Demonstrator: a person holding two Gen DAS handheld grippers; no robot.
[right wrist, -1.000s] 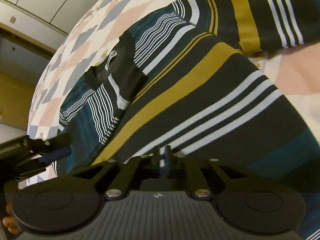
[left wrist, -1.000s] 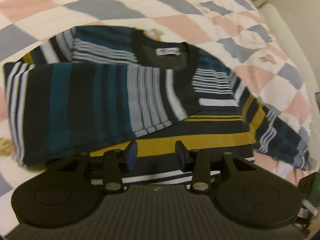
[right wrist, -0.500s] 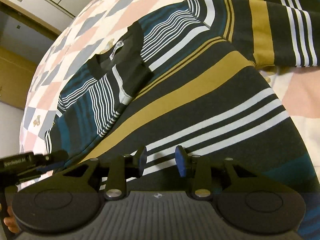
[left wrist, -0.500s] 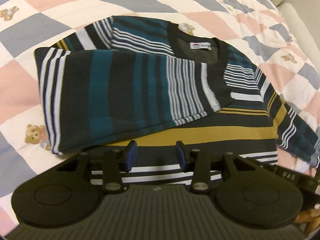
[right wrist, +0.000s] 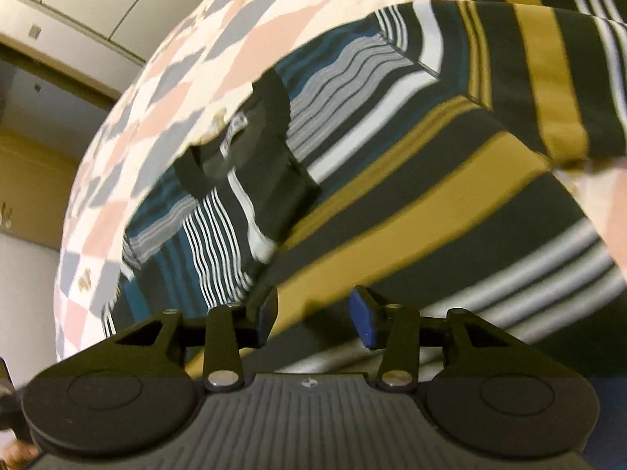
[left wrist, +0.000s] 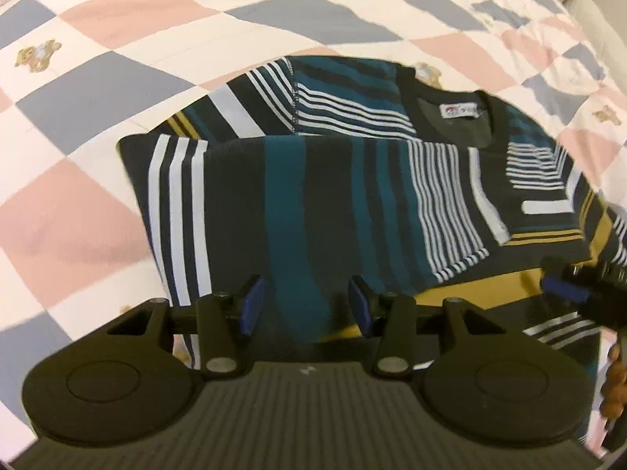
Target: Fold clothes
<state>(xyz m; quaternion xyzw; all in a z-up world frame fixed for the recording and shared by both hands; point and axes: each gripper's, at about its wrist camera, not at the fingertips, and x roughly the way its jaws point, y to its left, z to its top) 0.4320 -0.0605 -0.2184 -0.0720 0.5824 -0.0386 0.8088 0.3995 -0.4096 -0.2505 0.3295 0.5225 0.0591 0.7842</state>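
1. Your left tongs (left wrist: 303, 305) stand with the fingers apart and nothing between them; they hover low over the near edge of the folded sleeve (left wrist: 313, 211).
2. Your right tongs (right wrist: 313, 313) are likewise spread wide and empty, close above the yellow band (right wrist: 392, 235) of the sweater's body. In the left view they show at the far right edge, beside your fingers.
3. The sweater (left wrist: 450, 180) lies flat on the checked quilt (left wrist: 117, 90), straight ahead of both tongs. One sleeve is laid across the chest, just ahead of the left tongs. The collar with its label (left wrist: 458, 110) lies beyond it, up and to the right.
4. The other sleeve (right wrist: 548, 78) runs outward, up and to the right of the right tongs, not yet folded in.
5. Step in hand, as I judge it: first sleeve is down and let go, and both tongs are free between grips. The fold is perhaps a third done.
6. Next move likely calls for the right tongs to reach that loose sleeve, pinch it near the cuff and carry it across the chest over the first.
7. Take one layer only; the knit looks soft and may drag the body with it. Right view is blurred, so the cuff's exact place is unclear.
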